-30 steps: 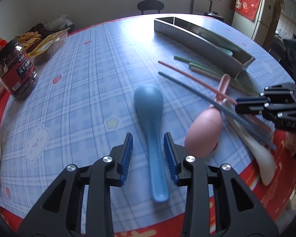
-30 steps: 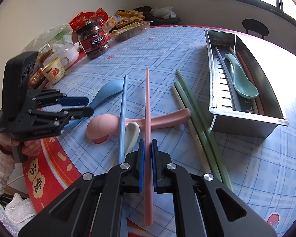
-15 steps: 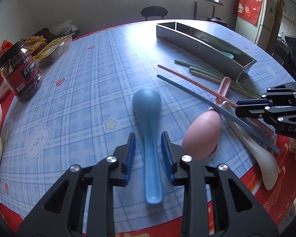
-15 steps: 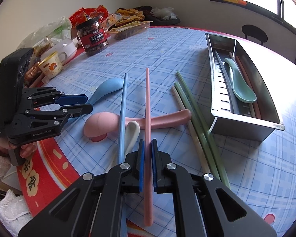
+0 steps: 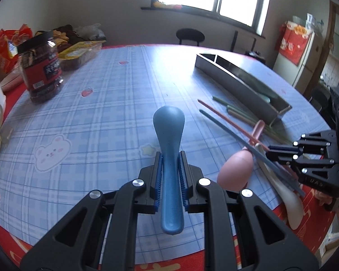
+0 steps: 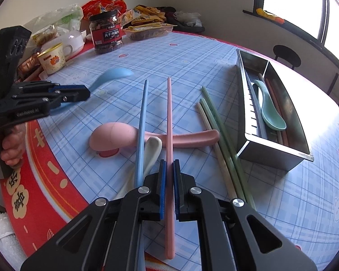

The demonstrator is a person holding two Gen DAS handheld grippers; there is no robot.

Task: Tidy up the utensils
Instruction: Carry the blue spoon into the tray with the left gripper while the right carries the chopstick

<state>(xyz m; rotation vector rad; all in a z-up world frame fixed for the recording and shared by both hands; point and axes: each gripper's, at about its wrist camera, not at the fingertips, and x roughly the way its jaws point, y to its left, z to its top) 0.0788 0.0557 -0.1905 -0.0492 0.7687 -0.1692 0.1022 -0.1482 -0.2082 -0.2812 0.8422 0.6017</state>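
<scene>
My left gripper (image 5: 170, 155) is closing its jaws on the handle of the blue spoon (image 5: 169, 122). The pads press on the handle, and the bowl points away, raised off the checked cloth. In the right wrist view that spoon (image 6: 115, 74) is blurred ahead of the left gripper (image 6: 81, 92). My right gripper (image 6: 168, 164) is shut on the pink chopstick (image 6: 169, 113), which lies across the pink spoon (image 6: 115, 135). A blue chopstick (image 6: 142, 117) and a white spoon (image 6: 152, 149) lie beside it. The steel tray (image 6: 273, 151) holds a green spoon (image 6: 269, 110) and chopsticks.
Green and beige chopsticks (image 6: 217, 124) lie between the pink spoon and the tray. A red-labelled jar (image 6: 107, 33), a mug (image 6: 53, 61) and snack packs (image 6: 147, 30) crowd the far left of the round table. Its red border (image 6: 45, 158) marks the near edge.
The left jaws closed from wide apart onto the blue spoon's handle and lifted it, the view tilting upward. The right gripper stayed shut on the pink chopstick and rolled slightly.
</scene>
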